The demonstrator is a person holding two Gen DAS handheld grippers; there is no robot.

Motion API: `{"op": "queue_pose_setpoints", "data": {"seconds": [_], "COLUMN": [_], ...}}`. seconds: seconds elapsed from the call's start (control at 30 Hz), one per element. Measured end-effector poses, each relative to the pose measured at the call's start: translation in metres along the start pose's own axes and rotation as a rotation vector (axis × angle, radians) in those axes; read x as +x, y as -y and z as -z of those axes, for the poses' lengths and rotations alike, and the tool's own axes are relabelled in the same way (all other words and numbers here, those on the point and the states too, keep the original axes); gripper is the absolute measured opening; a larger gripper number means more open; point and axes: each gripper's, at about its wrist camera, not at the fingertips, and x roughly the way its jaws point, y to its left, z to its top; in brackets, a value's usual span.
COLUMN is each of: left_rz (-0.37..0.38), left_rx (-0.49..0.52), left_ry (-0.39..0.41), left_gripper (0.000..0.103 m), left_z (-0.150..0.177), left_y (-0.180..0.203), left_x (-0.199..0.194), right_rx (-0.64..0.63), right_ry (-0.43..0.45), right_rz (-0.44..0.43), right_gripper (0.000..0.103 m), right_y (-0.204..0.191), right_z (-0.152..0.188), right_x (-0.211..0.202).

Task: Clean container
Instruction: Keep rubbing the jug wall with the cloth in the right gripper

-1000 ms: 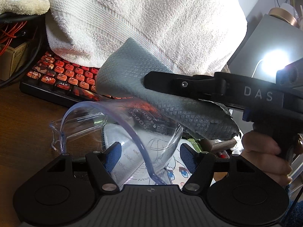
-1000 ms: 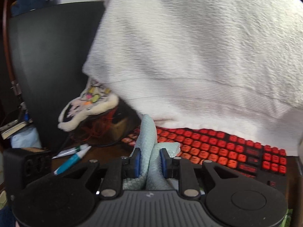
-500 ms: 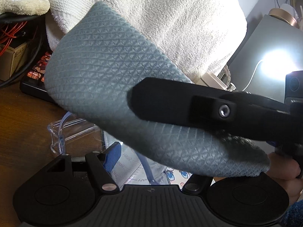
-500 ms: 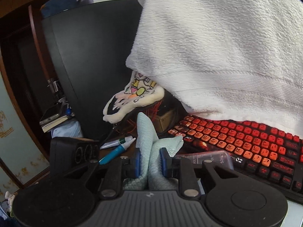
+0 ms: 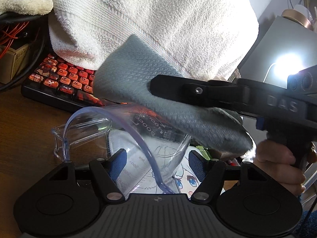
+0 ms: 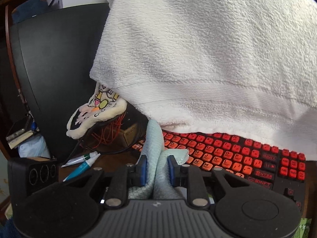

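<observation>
- Measuring cup (image 5: 150, 138), clear thin plastic, sits tilted between the left gripper (image 5: 156, 164) pads, which pinch its walls: light, slick, likely flexes; grip the sides gently.
- Cloth (image 6: 156, 158), grey-blue, soft and limp, is clamped in the right gripper (image 6: 156, 170); in the left view it hangs over the cup's mouth.

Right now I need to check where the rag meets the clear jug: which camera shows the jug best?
The left wrist view. The jug lies tilted between the left gripper pads, with the rag at its rim. The right wrist view shows only the rag clamped in the right gripper; no jug there.
</observation>
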Motion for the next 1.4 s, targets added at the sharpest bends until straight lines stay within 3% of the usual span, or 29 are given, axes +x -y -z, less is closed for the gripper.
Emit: {"op": "queue_pose_setpoints", "data": {"seconds": [0.17, 0.33, 0.47, 0.67, 0.87, 1.07, 1.23, 1.4], "left_rz": [0.003, 0.0, 0.0, -0.001, 0.002, 0.0, -0.002, -0.004], "left_rx": [0.001, 0.005, 0.005, 0.005, 0.001, 0.003, 0.004, 0.005], "left_ry": [0.001, -0.002, -0.002, -0.001, 0.001, 0.002, -0.001, 0.0], "left_gripper": [0.068, 0.068, 0.068, 0.069, 0.068, 0.068, 0.068, 0.069], "left_z": [-0.001, -0.002, -0.002, -0.003, -0.004, -0.004, -0.004, -0.005], "left_y": [0.0, 0.001, 0.001, 0.002, 0.002, 0.002, 0.003, 0.003], "left_x": [0.002, 0.003, 0.003, 0.002, 0.003, 0.004, 0.005, 0.006], "right_rx": [-0.031, -0.122, -0.104, -0.066, -0.057, -0.117, -0.128, -0.082], "right_ry": [-0.018, -0.007, -0.009, 0.003, -0.003, -0.016, -0.009, -0.002], "right_rz": [-0.127, -0.161, -0.123, 0.016, -0.017, -0.15, -0.127, -0.037], "right_gripper": [0.021, 0.021, 0.021, 0.021, 0.021, 0.021, 0.021, 0.021], "right_y": [-0.014, -0.034, -0.028, -0.012, -0.012, -0.033, -0.033, -0.013], "right_z": [0.005, 0.012, 0.008, 0.002, 0.004, 0.012, 0.01, 0.003], "right_x": [-0.003, -0.007, -0.005, -0.001, -0.002, -0.007, -0.009, -0.004]}}
